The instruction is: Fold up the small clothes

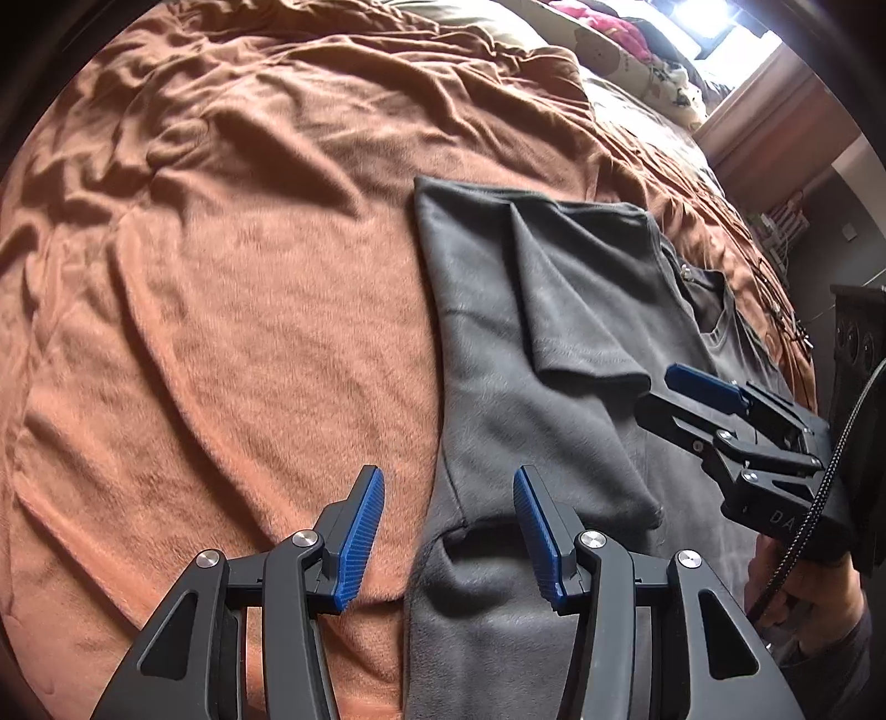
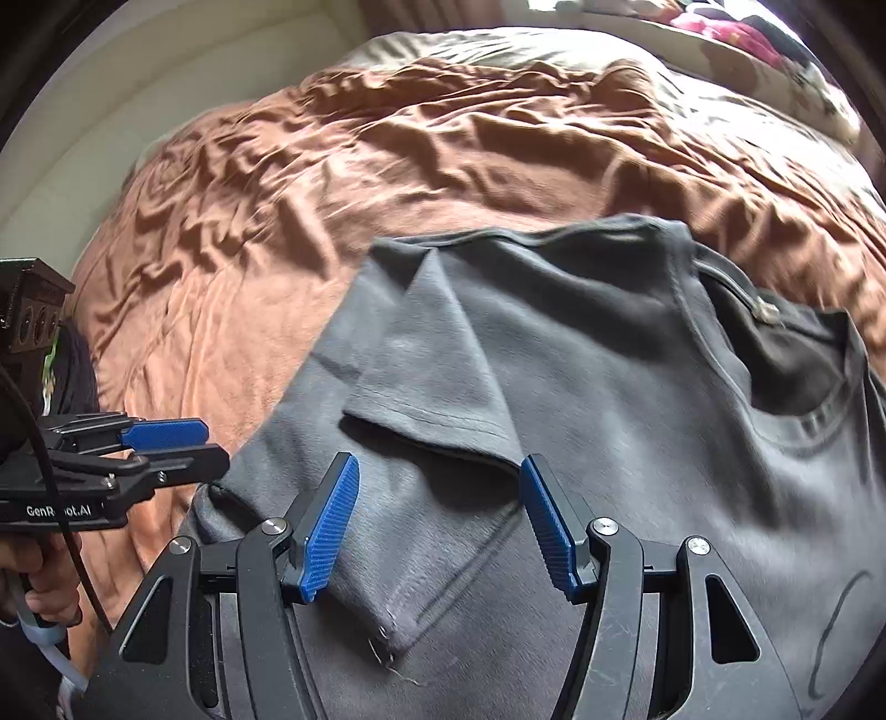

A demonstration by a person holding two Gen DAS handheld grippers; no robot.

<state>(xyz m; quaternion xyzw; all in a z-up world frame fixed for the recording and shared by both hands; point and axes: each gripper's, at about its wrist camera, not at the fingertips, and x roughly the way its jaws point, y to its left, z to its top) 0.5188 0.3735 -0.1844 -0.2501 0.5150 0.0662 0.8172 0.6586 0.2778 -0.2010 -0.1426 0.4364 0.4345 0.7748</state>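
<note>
A dark grey t-shirt (image 1: 498, 343) (image 2: 581, 343) lies flat on a rumpled orange-brown blanket (image 1: 221, 332) (image 2: 387, 155). One side is folded inward, and its short sleeve (image 1: 576, 332) (image 2: 437, 382) lies across the body. The neckline (image 2: 786, 360) faces right. My left gripper (image 1: 448, 531) is open and straddles the shirt's left edge low down, with no cloth pinched. It also shows from the side in the right wrist view as the left gripper (image 2: 213, 443). My right gripper (image 2: 440, 520) (image 1: 659, 396) hovers open above the folded sleeve's hem.
Pale bedding and a heap of pink and patterned cloth (image 1: 626, 44) (image 2: 731, 27) lie at the far end of the bed. Wooden furniture (image 1: 775, 127) stands beyond the bed's right side. A person's hands (image 1: 803, 592) (image 2: 33, 559) hold the gripper handles, and cables trail from them.
</note>
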